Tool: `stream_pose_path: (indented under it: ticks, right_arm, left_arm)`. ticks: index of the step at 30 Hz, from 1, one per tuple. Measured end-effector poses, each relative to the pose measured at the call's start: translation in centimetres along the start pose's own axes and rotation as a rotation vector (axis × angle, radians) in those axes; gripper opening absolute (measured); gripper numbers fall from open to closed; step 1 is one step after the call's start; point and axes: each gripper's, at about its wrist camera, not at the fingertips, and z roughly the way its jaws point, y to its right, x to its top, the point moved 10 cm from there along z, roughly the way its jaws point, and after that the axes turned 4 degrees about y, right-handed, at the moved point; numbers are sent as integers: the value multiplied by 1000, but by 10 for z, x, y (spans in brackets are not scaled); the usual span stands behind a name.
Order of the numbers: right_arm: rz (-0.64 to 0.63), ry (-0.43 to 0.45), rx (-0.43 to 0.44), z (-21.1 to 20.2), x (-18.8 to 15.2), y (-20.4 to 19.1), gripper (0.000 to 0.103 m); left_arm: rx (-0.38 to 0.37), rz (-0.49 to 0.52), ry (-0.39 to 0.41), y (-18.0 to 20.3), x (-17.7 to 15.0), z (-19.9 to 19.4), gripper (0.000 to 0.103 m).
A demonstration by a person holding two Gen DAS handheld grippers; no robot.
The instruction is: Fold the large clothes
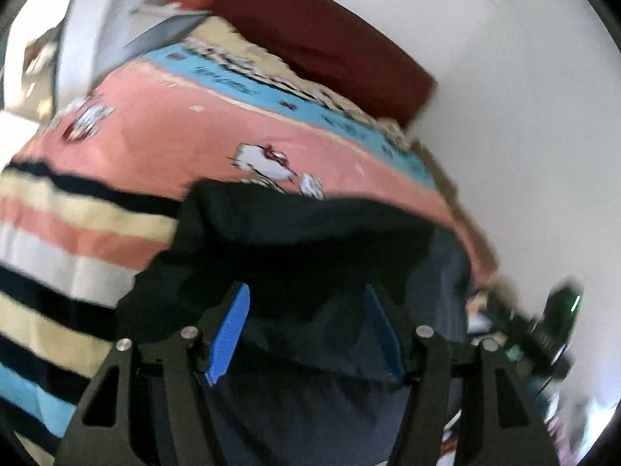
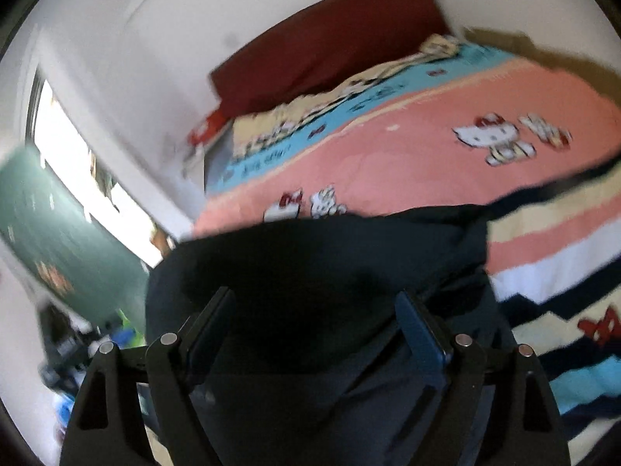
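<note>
White walls frame a cartoon-print bedspread (image 2: 407,147), maroon headboard (image 2: 330,35) behind. Dark garment (image 2: 318,256) bunched at its foot, axis unclear; left gripper (image 1: 306,326) and right gripper (image 2: 314,330) both spread wide.

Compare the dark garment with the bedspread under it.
The dark garment is plain navy-black; the bedspread is pink, blue and striped with cartoon cats. The garment is bunched at the near edge, with the open left tongs and right tongs around it; the bedspread lies spread flat. Both are cloth.
</note>
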Motion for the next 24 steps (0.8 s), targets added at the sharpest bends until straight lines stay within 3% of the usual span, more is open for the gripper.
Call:
stream_pose_path:
  ticks: [4,8,14,18,24]
  right_arm:
    - [-117,-45,-8,20,-13,-32,83]
    - [-172,-97,-85,53,-17,-31,83]
    - [-189,-171,-204,95,-3,8,85]
    - [-156,-221,-200,120,-7,31,87]
    - [-149,-228,-211,146,-13,42,89]
  left_arm:
    - [25,173,-33,44,-10,28,60]
    - [135,332,-87,67,-7,77,60]
    - [232,319,-193,48,2,149,66]
    - [250,287,-217,31,-4,179,70]
    - [276,291,-218,19,-5,197,70]
